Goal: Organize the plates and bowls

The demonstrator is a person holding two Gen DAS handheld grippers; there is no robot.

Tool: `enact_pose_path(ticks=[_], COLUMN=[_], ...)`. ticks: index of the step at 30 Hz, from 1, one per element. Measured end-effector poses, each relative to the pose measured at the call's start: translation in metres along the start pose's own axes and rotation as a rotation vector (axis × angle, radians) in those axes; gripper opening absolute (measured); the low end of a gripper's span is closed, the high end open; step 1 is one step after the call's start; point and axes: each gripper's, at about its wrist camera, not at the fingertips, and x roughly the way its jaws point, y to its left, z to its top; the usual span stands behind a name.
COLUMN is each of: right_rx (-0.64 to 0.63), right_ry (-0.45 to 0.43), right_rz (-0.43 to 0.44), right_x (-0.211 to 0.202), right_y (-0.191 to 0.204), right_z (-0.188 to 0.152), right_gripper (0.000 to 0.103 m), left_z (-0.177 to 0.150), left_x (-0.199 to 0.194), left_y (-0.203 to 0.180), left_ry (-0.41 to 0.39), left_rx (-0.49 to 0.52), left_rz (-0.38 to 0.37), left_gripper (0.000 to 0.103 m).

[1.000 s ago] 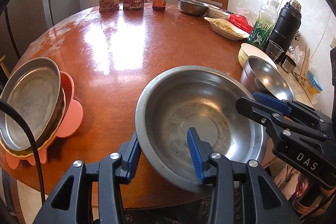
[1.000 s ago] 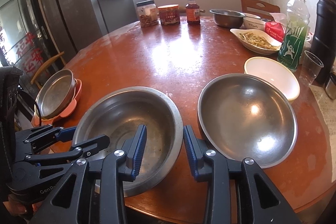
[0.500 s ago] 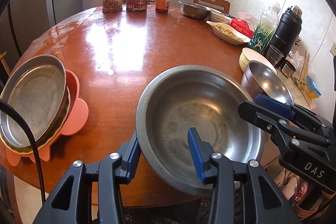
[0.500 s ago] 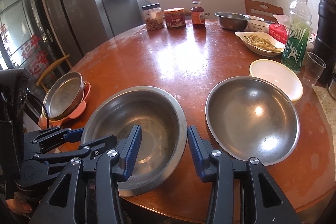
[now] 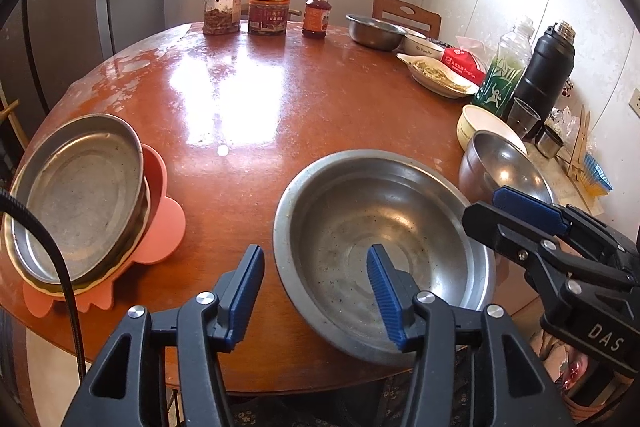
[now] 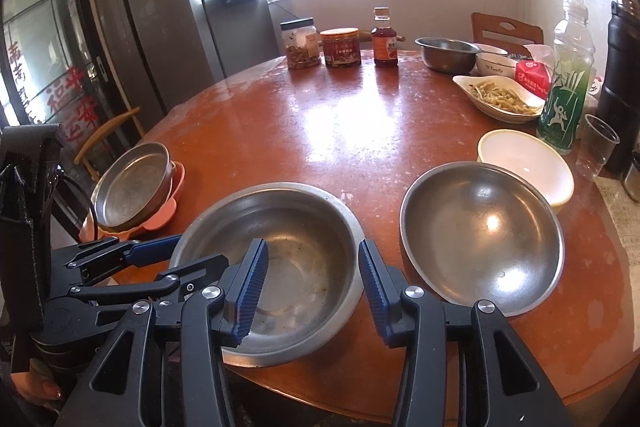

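Note:
A wide steel bowl (image 5: 384, 251) (image 6: 280, 267) sits at the near edge of the round wooden table (image 5: 256, 115). My left gripper (image 5: 316, 291) is open, its jaws straddling the bowl's near-left rim without closing on it. My right gripper (image 6: 308, 287) is open and empty, over the bowl's right rim. A second steel bowl (image 6: 482, 235) (image 5: 504, 167) sits to the right, with a cream bowl (image 6: 528, 163) behind it. A steel plate (image 5: 76, 195) (image 6: 132, 183) rests tilted on stacked dishes atop a pink mat (image 5: 160, 219) at left.
At the table's far side stand two jars (image 5: 222, 9), a sauce bottle (image 5: 316, 9), a small steel bowl (image 5: 374, 31) and a dish of food (image 5: 438, 75). A green bottle (image 6: 566, 83), black flask (image 5: 544, 67) and plastic cup (image 6: 598, 147) stand at right.
Both grippers have drawn back and risen slightly from the wide bowl; the view now takes in more of the table. Nothing was gripped and the dishes have not moved.

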Motion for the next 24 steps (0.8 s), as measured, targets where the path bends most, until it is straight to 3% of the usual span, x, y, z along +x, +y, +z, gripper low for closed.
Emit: enact_pose_path(ticks=[1,5,24], right_rx=[0.001,-0.002,0.035], right_ry=[-0.006,-0.022,-0.133], right_rz=[0.001,-0.007,-0.016], right_x=[-0.001,-0.006,-0.053], right_y=[0.000,0.002,-0.014], right_z=[0.000,0.002,0.002], right_gripper=[0.056,0.059,0.065], left_z=[0.000,0.003,0.004], left_x=[-0.003,-0.015,-0.052], left_y=[0.000,-0.001,-0.030], left_ry=[-0.008,-0.044,-0.105], left_rx=[-0.001,0.002,0.041], left_rz=[-0.003,0.003,0.038], left_gripper=[0.055,0.057,0.060])
